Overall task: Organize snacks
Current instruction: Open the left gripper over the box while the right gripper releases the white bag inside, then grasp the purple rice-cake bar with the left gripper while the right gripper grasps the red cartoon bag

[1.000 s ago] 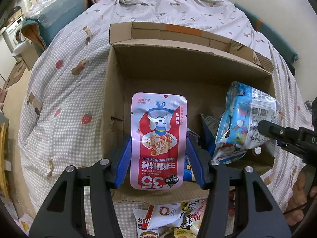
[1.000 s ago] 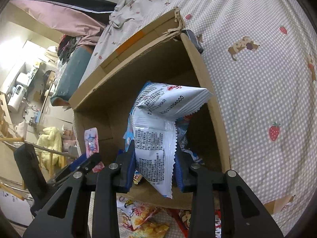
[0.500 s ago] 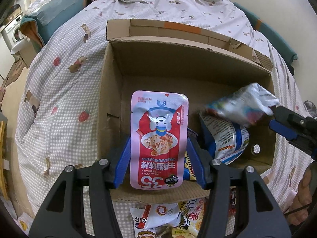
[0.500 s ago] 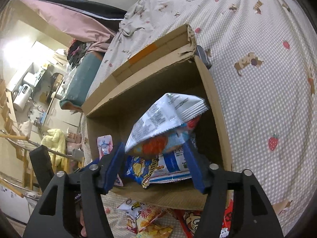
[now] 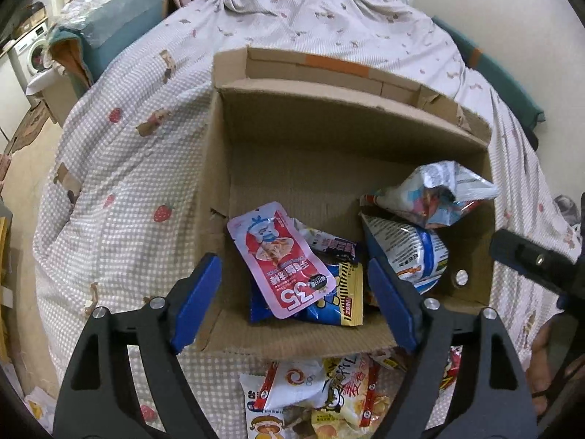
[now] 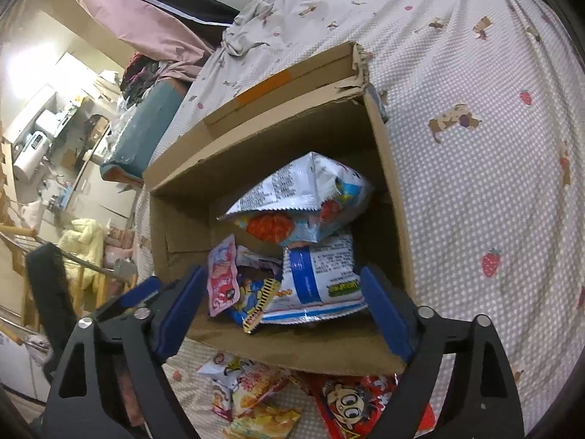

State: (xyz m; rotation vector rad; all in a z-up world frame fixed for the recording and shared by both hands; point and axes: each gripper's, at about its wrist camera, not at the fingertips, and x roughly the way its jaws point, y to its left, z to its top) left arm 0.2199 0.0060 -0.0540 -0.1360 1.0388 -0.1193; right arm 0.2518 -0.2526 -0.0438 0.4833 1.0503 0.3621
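An open cardboard box [image 5: 321, 135] [image 6: 256, 139] stands on the bed. The pink snack pouch [image 5: 281, 259] [image 6: 221, 278] lies loose inside it, on top of other packets. My left gripper [image 5: 294, 307] hovers over the box's near wall, its jaws opening, its blue pads clear of the pouch. A silver and blue chip bag [image 6: 303, 201] [image 5: 427, 194] rests on a blue and white bag [image 6: 321, 278] at the box's right side. My right gripper [image 6: 281, 314] is over the near wall too, jaws opening, nothing pressed between its pads.
Several loose snack packets [image 5: 314, 395] [image 6: 256, 387] lie on the checked bedspread [image 5: 128, 190] just in front of the box. A red cartoon packet [image 6: 354, 402] sits among them. Rumpled bedding [image 5: 292, 11] lies beyond the box. Room clutter fills the far left [image 6: 47, 139].
Both grippers have spread their jaws. The pink pouch dropped from the left gripper into the box and tipped over. The chip bag left the right gripper and settled on the bags inside.
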